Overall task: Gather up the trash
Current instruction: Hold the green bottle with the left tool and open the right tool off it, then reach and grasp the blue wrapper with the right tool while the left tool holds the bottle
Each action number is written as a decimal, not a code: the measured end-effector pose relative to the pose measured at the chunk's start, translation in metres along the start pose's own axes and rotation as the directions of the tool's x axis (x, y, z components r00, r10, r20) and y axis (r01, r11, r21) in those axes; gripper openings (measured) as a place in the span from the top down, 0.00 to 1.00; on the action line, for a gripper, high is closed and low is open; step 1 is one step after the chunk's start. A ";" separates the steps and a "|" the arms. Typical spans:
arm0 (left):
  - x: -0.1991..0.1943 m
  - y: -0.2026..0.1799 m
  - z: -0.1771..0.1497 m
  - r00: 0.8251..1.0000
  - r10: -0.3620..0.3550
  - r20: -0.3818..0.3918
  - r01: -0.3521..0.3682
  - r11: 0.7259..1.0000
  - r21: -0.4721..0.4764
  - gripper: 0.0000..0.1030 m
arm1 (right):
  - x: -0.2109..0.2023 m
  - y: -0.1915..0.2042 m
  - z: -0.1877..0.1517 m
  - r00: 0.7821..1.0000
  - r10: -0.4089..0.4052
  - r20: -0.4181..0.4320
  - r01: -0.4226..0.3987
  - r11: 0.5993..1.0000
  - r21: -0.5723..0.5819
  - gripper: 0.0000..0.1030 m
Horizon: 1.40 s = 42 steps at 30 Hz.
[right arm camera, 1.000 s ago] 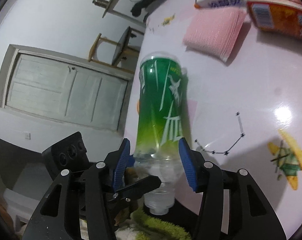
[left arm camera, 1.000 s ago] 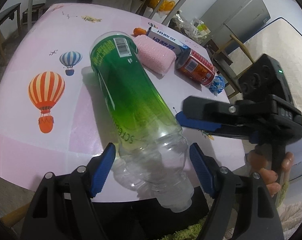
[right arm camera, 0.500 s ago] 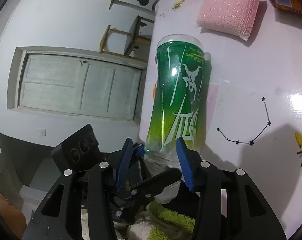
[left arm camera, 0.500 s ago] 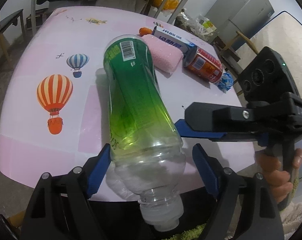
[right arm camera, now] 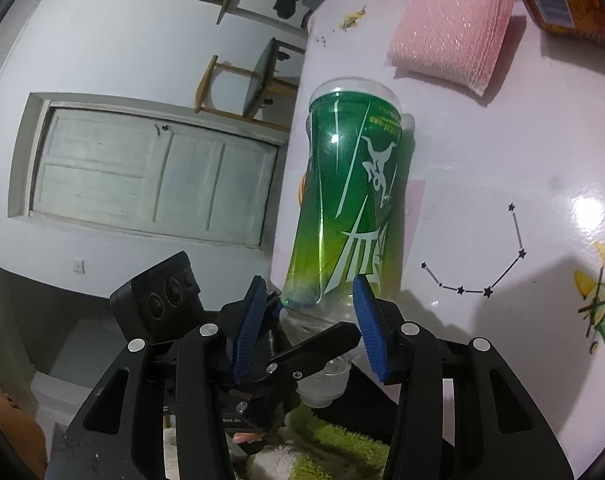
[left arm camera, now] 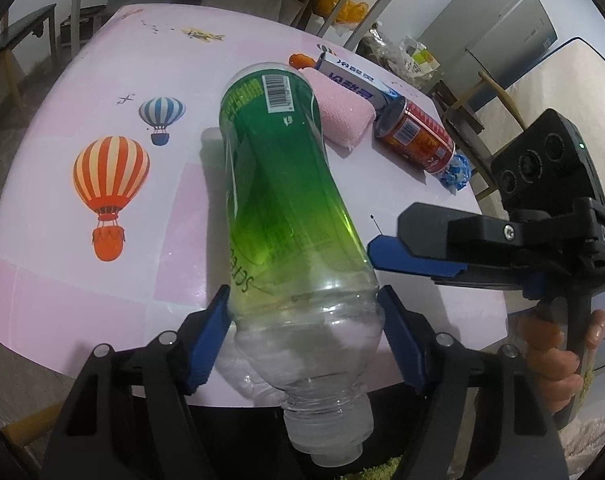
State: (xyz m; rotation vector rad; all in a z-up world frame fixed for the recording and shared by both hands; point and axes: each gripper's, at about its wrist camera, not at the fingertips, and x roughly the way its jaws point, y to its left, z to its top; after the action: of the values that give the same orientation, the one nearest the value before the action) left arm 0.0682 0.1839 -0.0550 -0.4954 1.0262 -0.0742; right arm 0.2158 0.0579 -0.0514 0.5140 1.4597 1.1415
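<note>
Bottle (left arm camera: 290, 216): I have it in the left gripper (left arm camera: 302, 340), pads pressed on the clear shoulder just above the neck, neck end toward me and hanging past the near table edge. The far end looks lifted off the table (left arm camera: 62, 216), but I cannot be sure it is clear.
Left gripper: closed onto the bottle at a narrow, tapering part, with most of the bottle's length reaching out beyond the pads.
Right gripper (right arm camera: 306, 324): jaws apart with nothing between the pads; in its own view the bottle's lower end sits just ahead of its pads, and it hovers close on the right of the bottle.
Slip risk: I judge the smooth, sloping shoulder could squirt out of the pads if I swing fast, since the long body levers against a grip near one end.
Crush risk: thin, empty-looking plastic may buckle under more squeeze, and the hold would loosen.
Collision risk: the two grippers are near each other; a careless turn could knock the right one into the bottle.
Sweep risk: the far end points toward the sponge (left arm camera: 342, 114), can (left arm camera: 416, 140) and box (left arm camera: 352, 76); dipping it could push them about.
Bin: not visible, so I cannot judge the carry path.
</note>
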 end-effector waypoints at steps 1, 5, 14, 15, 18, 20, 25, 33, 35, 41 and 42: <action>-0.001 0.001 -0.001 1.000 0.000 0.003 0.000 1.000 -0.004 0.31 | -0.001 0.001 -0.001 1.000 -0.006 0.006 0.006 1.000 -0.004 0.56; -0.003 0.004 -0.002 1.000 0.003 0.012 -0.003 1.000 -0.014 0.31 | -0.012 0.002 -0.002 0.998 -0.030 0.046 0.031 0.999 -0.018 0.52; -0.008 0.008 -0.001 0.999 0.027 0.030 -0.026 0.999 -0.029 0.31 | -0.038 0.000 -0.014 0.976 -0.167 0.142 0.177 0.982 -0.068 0.38; -0.008 0.008 -0.001 0.999 0.029 0.031 -0.028 0.999 -0.031 0.31 | -0.039 0.000 -0.015 0.973 -0.178 0.147 0.190 0.979 -0.073 0.38; -0.008 0.010 0.000 0.999 0.034 0.035 -0.033 0.999 -0.038 0.31 | -0.041 0.001 -0.020 0.961 -0.219 0.170 0.236 0.968 -0.088 0.36; -0.008 0.010 0.000 0.999 0.035 0.036 -0.034 0.998 -0.044 0.31 | -0.037 0.005 -0.018 0.951 -0.246 0.187 0.267 0.959 -0.097 0.36; -0.010 0.010 -0.001 0.998 0.048 0.045 -0.046 0.998 -0.050 0.31 | -0.046 0.004 -0.031 0.924 -0.301 0.233 0.335 0.934 -0.120 0.34; -0.009 0.021 0.000 0.999 0.000 0.046 0.004 0.996 -0.092 0.31 | -0.064 0.010 -0.049 0.792 -0.511 0.333 0.583 0.796 -0.165 0.26; -0.009 0.026 0.002 0.999 -0.019 0.040 0.023 0.994 -0.102 0.31 | -0.074 0.009 -0.049 0.739 -0.559 0.375 0.646 0.746 -0.160 0.26; -0.010 0.029 0.004 0.999 -0.030 0.044 0.034 0.994 -0.104 0.31 | -0.108 -0.001 -0.036 0.596 -0.644 0.480 0.766 0.634 -0.101 0.25; -0.010 0.030 0.003 0.998 -0.034 0.045 0.038 0.994 -0.103 0.31 | -0.113 -0.004 -0.030 0.562 -0.659 0.501 0.792 0.603 -0.095 0.25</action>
State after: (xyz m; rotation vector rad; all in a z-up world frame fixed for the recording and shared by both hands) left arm 0.0608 0.2145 -0.0583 -0.6081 0.9827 -0.0420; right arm 0.2178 -0.0484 -0.0021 -0.1149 0.9099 0.4929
